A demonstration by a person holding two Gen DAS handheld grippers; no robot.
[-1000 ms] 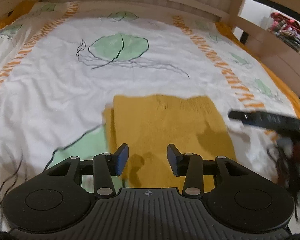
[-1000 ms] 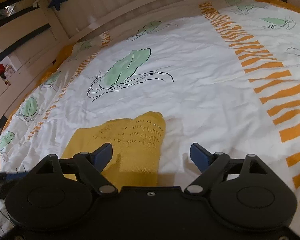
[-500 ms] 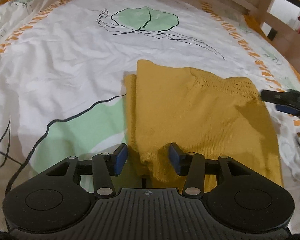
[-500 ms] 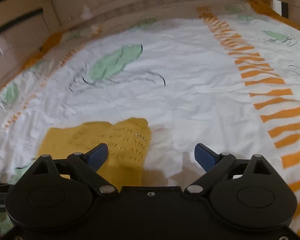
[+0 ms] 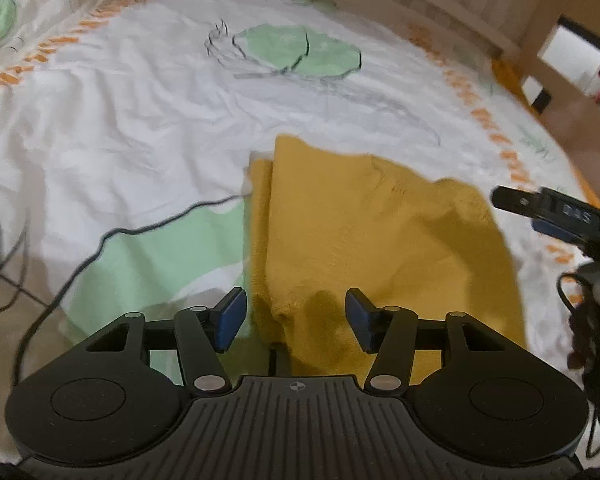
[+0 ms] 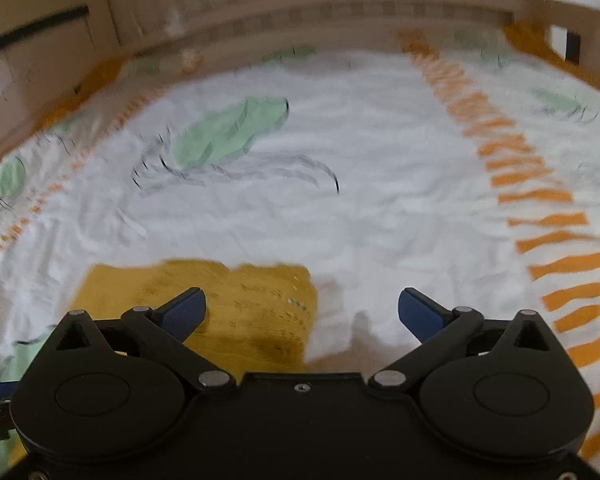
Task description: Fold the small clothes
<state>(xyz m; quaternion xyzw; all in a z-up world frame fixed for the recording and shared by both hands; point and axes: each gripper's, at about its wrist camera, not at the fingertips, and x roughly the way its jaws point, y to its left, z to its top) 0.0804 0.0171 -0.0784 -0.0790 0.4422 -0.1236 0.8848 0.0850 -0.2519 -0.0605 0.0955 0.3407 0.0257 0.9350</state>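
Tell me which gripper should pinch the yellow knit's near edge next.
Probably left. The left gripper is opening with the yellow knit's near edge between its fingers; the right gripper, also opening, straddles only a corner and bedsheet.

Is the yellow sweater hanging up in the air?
No, the yellow sweater lies folded flat on the white bedspread, with no pad of the left gripper pinching it.

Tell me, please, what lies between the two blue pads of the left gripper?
In the left wrist view, the near edge of the yellow knitted garment lies between the opening pads of the left gripper; neither pad presses it. It rests on the printed bedsheet.
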